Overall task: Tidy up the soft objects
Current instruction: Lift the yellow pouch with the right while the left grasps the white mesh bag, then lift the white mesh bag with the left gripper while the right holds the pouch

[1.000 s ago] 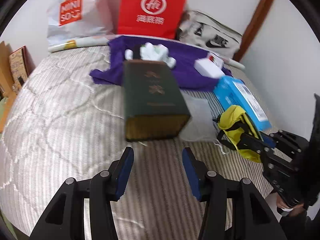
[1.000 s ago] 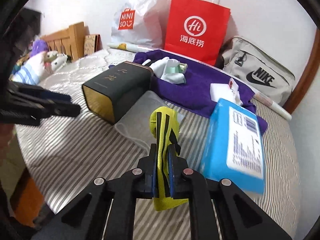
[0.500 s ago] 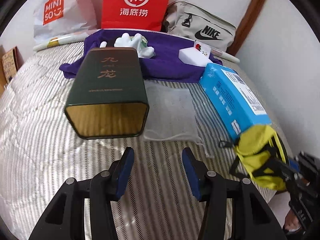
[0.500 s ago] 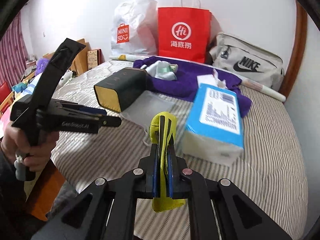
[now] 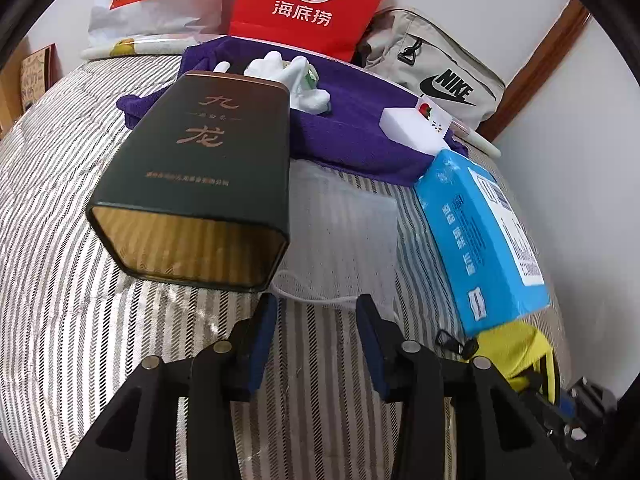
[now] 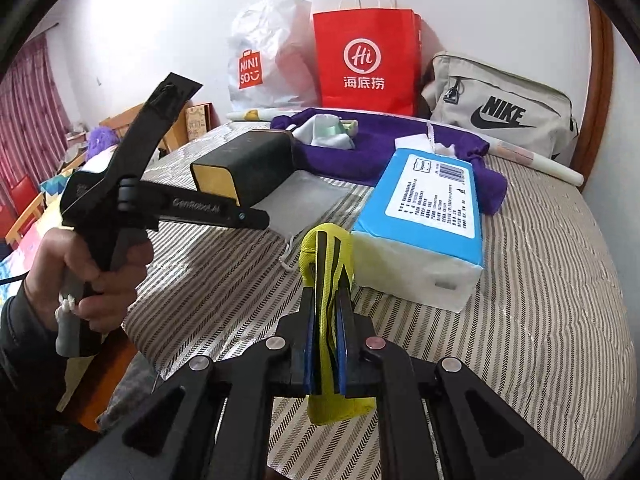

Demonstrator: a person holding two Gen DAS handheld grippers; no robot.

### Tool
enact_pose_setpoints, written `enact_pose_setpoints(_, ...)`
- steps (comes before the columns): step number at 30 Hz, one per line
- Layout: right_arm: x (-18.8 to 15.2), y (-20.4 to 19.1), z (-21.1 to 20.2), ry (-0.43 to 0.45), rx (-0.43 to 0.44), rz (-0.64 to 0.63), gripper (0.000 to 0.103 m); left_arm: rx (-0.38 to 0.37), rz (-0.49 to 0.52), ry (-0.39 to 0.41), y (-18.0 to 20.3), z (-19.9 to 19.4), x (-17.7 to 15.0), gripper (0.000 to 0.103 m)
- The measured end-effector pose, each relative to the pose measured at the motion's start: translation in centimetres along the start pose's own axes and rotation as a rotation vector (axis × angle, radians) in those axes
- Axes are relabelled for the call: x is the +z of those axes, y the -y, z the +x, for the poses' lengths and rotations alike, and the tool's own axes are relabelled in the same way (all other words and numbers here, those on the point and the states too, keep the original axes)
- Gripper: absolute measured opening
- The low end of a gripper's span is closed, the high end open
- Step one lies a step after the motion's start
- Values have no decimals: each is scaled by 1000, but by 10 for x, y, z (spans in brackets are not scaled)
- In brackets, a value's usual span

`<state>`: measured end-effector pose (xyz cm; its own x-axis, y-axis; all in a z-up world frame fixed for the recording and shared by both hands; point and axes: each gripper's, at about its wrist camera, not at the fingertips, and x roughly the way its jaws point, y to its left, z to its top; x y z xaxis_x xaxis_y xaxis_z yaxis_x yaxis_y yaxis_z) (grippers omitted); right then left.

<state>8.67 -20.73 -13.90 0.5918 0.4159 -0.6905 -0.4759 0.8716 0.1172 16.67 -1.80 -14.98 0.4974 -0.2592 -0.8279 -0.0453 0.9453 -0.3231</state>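
My right gripper [image 6: 326, 300] is shut on a yellow pouch with black straps [image 6: 326, 248], held above the striped bed; the pouch [image 5: 512, 348] also shows at the left wrist view's lower right. My left gripper [image 5: 315, 304] hovers low over the bed, its jaws closing. Only the white drawstring [image 5: 316, 298] of a translucent mesh pouch [image 5: 340, 216] lies under the gap, not pinched. A dark green tin box [image 5: 200, 168] lies just ahead on the left. Farther back, white soft items [image 5: 296, 80] rest on a purple towel [image 5: 352, 128].
A blue tissue pack [image 6: 428, 208] lies right of the mesh pouch [image 6: 304, 196]. A white sponge block [image 5: 408, 128] sits on the towel. A red paper bag [image 6: 368, 60], a white plastic bag [image 6: 264, 60] and a beige sling bag [image 6: 500, 108] line the wall.
The left gripper came closer to the tin box and mesh pouch, and its jaws narrowed slightly. The right gripper drew back towards the bed's near edge, still clamping the yellow pouch.
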Motion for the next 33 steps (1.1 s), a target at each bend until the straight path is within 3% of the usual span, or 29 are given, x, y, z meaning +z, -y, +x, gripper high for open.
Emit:
enact_pose_setpoints(4,-1,5,3,-3,19,12,12,61,18,10,13,4,-1,44)
enact_pose_setpoints(8,-5,11,12,-37,-29,15,14,154,90,22,28,8,-5,42)
enact_pose_setpoints(10,-7,16,15,-52,-21,31,14,164,108,24,31,9,-6,35)
enact_pose_setpoints(14,-12,20,15,-65,-19,42,14,151,145,11,35,9,-9,5)
enact_pose_setpoints(19,-17,21,15,-75,-14,44,14,101,192,26,40,-3,-12,5)
enact_pose_setpoints(22,-18,22,15,-77,-6,51,14,117,247,44,49,-5,-9,14)
enact_pose_setpoints(24,-17,23,16,-77,-8,50,15,132,275,39,54,0,-7,26)
enact_pose_setpoints(28,-17,24,17,-80,0,53,15,131,323,28,66,9,-4,35)
enact_pose_setpoints(30,-16,25,19,-83,4,56,15,142,345,31,71,13,-4,47)
enact_pose_setpoints(33,-15,26,22,-91,6,58,15,167,370,27,74,21,-3,48)
